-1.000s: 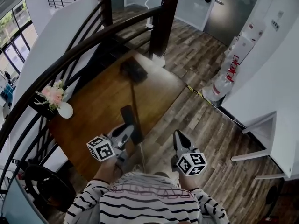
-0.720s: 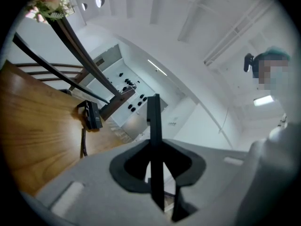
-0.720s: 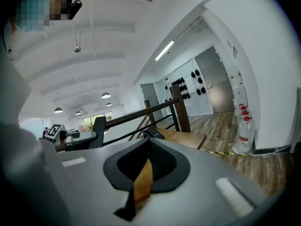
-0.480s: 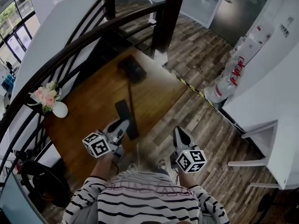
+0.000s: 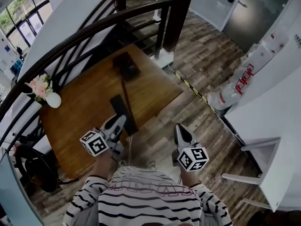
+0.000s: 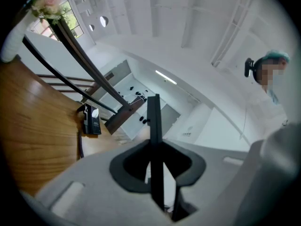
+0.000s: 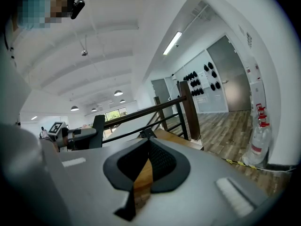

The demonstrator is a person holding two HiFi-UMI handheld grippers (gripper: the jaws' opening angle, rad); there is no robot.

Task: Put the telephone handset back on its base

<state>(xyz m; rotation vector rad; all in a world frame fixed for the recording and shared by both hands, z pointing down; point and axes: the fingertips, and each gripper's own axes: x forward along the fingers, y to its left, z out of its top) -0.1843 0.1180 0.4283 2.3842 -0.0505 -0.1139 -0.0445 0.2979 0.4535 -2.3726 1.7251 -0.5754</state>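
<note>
The black telephone base (image 5: 126,66) sits at the far end of the wooden table (image 5: 80,117); the left gripper view shows the base (image 6: 92,120) far ahead. My left gripper (image 5: 121,123) is shut on the black handset (image 5: 120,107), which sticks out over the table's near edge. A thin cord (image 5: 125,86) runs from it to the base. In the left gripper view the handset (image 6: 154,126) stands edge-on between the jaws of that gripper (image 6: 156,166). My right gripper (image 5: 180,130) is shut and holds nothing, off the table over the floor; its tips (image 7: 147,143) meet.
A white vase of flowers (image 5: 45,92) stands at the table's left corner. A dark stair railing (image 5: 94,29) curves behind the table, with a thick post (image 5: 178,13). Water jugs (image 5: 228,95) stand by the right wall. A dark chair (image 5: 33,168) is at the lower left.
The person and both grippers have moved closer to the table. The handset, still gripped by the left gripper, now reaches further over the tabletop. The right gripper stays shut.
</note>
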